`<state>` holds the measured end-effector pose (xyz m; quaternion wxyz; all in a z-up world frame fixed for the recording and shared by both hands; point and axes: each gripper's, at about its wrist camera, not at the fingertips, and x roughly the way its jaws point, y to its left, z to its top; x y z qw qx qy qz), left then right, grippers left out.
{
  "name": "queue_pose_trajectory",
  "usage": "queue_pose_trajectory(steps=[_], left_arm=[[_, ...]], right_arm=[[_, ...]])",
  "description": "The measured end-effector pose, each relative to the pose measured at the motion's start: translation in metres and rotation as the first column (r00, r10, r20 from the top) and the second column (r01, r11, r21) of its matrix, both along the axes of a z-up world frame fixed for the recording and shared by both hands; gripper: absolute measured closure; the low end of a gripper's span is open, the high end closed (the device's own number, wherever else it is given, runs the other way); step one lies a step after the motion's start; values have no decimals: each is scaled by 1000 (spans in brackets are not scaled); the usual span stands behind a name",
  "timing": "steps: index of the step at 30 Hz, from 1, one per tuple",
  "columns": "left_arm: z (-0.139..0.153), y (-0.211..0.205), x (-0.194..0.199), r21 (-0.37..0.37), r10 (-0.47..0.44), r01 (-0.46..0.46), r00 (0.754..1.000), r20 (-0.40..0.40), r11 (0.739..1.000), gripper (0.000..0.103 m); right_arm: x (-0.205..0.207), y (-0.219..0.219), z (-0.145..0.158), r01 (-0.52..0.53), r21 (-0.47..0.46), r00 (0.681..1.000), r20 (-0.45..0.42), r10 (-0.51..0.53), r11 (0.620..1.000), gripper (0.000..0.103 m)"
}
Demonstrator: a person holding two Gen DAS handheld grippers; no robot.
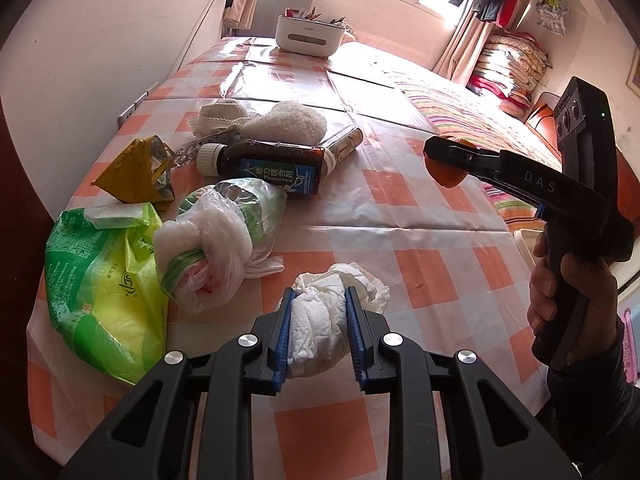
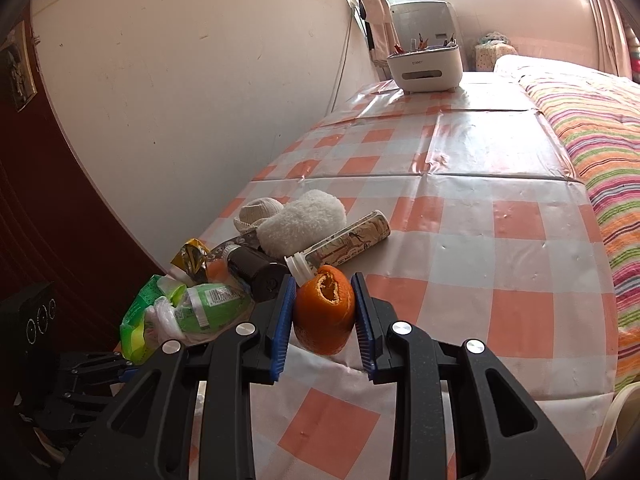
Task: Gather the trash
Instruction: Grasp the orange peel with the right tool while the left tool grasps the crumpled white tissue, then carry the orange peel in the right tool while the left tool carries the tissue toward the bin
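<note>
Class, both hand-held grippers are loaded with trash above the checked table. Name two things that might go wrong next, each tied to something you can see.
1. The left hand-held gripper pinches a loose crumpled tissue; trailing folds could slip free or catch when it is lifted.
2. The right hand-held gripper squeezes a hollow orange peel; it may crush and drop.

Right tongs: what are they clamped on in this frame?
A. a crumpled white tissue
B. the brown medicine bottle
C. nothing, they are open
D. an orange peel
D. In the right wrist view the right tongs squeeze the orange peel between both blue pads; the crumpled tissue sits in the left tongs instead, and the brown bottle lies on the table.
</note>
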<state>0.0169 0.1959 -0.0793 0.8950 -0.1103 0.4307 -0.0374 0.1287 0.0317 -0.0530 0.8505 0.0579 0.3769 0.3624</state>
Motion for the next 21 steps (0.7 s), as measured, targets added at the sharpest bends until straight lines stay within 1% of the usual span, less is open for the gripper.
queue_pose_trajectory(steps=[8,12,21], left_arm=[[7,-21,12,-16,-35,35,999,15,999,79],[7,-33,19,-29,-51,52,999,12,998,79],[5,-55,30,-34,-76,77,997,8,996,79]], right_arm=[[0,-15,3,21,1,1000,8,-21,1000,75],[1,-29,4,44,0,999,11,-44,999,75],[-2,-65,7,100,-7,995,16,-100,995,75]])
